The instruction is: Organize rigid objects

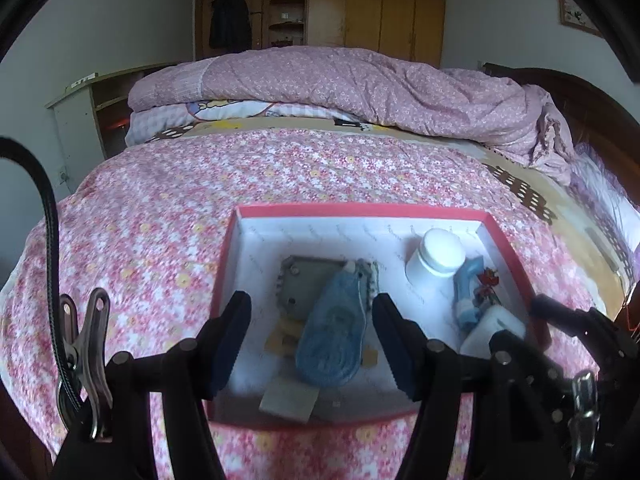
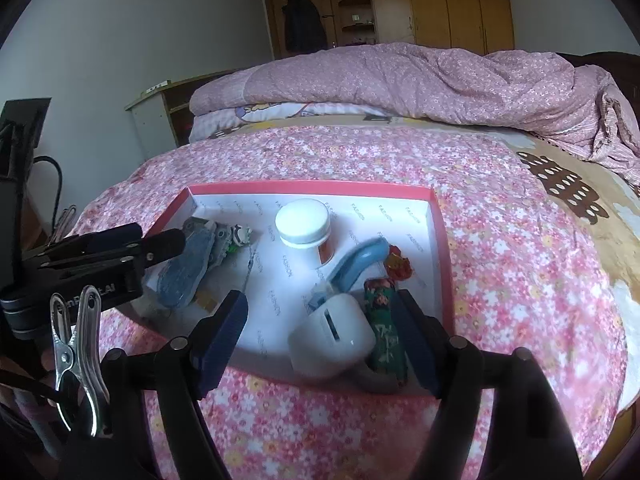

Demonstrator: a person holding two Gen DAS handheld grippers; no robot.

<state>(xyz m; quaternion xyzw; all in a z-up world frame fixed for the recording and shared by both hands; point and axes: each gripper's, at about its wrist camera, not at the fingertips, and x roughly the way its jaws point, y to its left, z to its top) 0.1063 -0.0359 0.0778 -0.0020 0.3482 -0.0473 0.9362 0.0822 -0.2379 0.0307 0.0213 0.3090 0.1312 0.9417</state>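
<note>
Hovering both claws over my red box (image 1: 360, 211) on the floral bedspread (image 1: 160, 216). Left gripper (image 1: 310, 344) spread wide, empty; blue oval piece (image 1: 334, 340) lies between its fingers. Right gripper (image 2: 320, 340) also spread, empty; white case (image 2: 332, 340) between fingers, green toy car (image 2: 386, 336) at 3 o'clock, near the right finger.

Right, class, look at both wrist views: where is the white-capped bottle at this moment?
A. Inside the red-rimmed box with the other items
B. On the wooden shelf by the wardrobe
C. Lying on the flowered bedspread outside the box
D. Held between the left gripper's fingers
A. The white-capped bottle sits inside the red-rimmed box, beside the blue tool; both the left gripper and right gripper are open and hold nothing.
</note>
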